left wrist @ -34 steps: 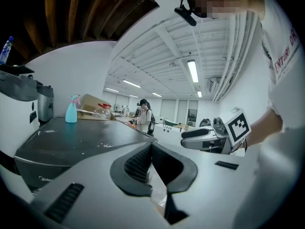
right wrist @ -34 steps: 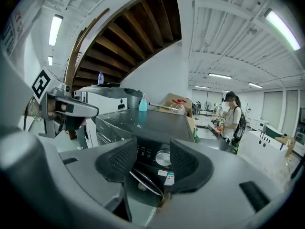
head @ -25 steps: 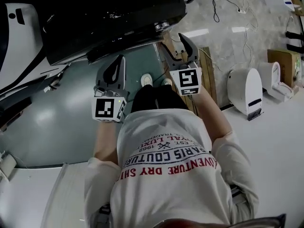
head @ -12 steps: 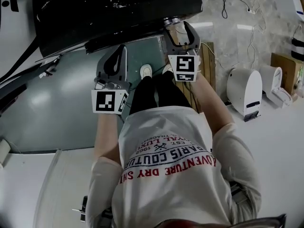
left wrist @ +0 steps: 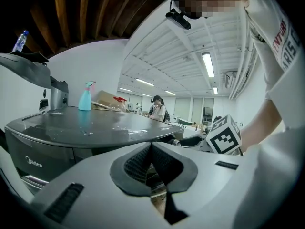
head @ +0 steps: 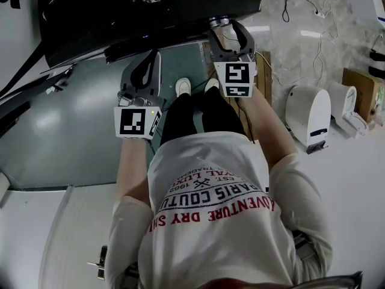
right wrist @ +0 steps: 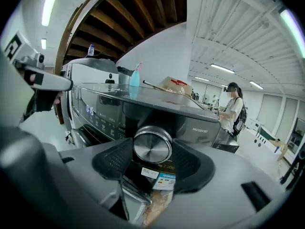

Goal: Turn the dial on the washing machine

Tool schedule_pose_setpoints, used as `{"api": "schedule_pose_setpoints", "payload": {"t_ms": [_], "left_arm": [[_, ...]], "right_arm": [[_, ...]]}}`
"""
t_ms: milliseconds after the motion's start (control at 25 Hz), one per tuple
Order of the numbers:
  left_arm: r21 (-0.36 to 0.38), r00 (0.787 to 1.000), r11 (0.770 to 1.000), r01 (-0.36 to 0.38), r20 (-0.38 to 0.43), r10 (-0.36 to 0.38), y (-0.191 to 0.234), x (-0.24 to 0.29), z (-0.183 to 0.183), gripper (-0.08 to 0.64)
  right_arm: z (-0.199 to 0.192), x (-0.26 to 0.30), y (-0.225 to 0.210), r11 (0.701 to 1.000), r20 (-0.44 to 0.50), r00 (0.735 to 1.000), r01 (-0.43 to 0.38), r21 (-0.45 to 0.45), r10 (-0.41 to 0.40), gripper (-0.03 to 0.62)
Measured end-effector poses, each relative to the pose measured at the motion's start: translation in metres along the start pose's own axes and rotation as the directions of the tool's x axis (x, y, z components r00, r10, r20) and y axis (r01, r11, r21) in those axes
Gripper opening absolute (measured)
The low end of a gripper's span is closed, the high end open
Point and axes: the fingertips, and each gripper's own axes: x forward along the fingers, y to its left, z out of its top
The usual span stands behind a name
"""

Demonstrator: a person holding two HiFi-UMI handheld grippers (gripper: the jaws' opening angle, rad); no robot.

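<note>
The dark washing machine (head: 150,8) fills the top of the head view, its silver dial (head: 220,21) at the front right corner. My right gripper (head: 228,30) reaches up to that dial. In the right gripper view the round dial (right wrist: 152,145) sits between the two black pads (right wrist: 113,159), and the right gripper (right wrist: 152,157) is closing around it; I see no firm press. My left gripper (head: 148,68) hangs lower left, away from the machine's panel, empty. In its own view the left gripper (left wrist: 151,163) is shut, pads together.
A blue spray bottle (right wrist: 135,76) stands on the machine's top. White appliances (head: 310,116), a cardboard box (head: 361,80) and cables lie on the floor at right. A wooden pallet (head: 262,83) stands by my right arm. A person (right wrist: 233,111) stands far behind.
My right gripper has moved forward and up until its fingers flank the dial. The left gripper has stayed about where it was, still shut.
</note>
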Motion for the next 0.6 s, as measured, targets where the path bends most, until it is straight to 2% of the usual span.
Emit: {"api": "schedule_pose_setpoints", "payload": {"t_ms": [200,320,400,520,600], "left_arm": [[0.008,1.0,1.0,-0.007,0.011,0.007,0.0,-0.001,0.005,0.017],[0.008,1.0,1.0,-0.016,0.013,0.016,0.0,-0.004,0.007,0.017],[0.01,1.0,1.0,-0.021,0.015,0.02,0.001,-0.004,0.009,0.017],[0.014,1.0,1.0,-0.019,0.016,0.018,-0.002,-0.005,0.01,0.017],[0.012,1.0,1.0,-0.019,0.018,0.019,-0.004,-0.005,0.009,0.017]], "right_arm": [[-0.004,0.001,-0.005,0.995,-0.015,1.0,-0.013,0.1,0.015,0.272],[-0.009,0.0,-0.008,0.981,-0.019,0.999,-0.042,0.189,0.047,0.272],[-0.01,0.002,-0.009,0.962,-0.012,0.997,-0.072,0.265,0.078,0.272],[-0.012,0.002,-0.012,0.91,0.012,0.991,-0.129,0.394,0.135,0.272],[-0.011,0.003,-0.012,0.885,0.025,0.986,-0.161,0.437,0.167,0.272]]}}
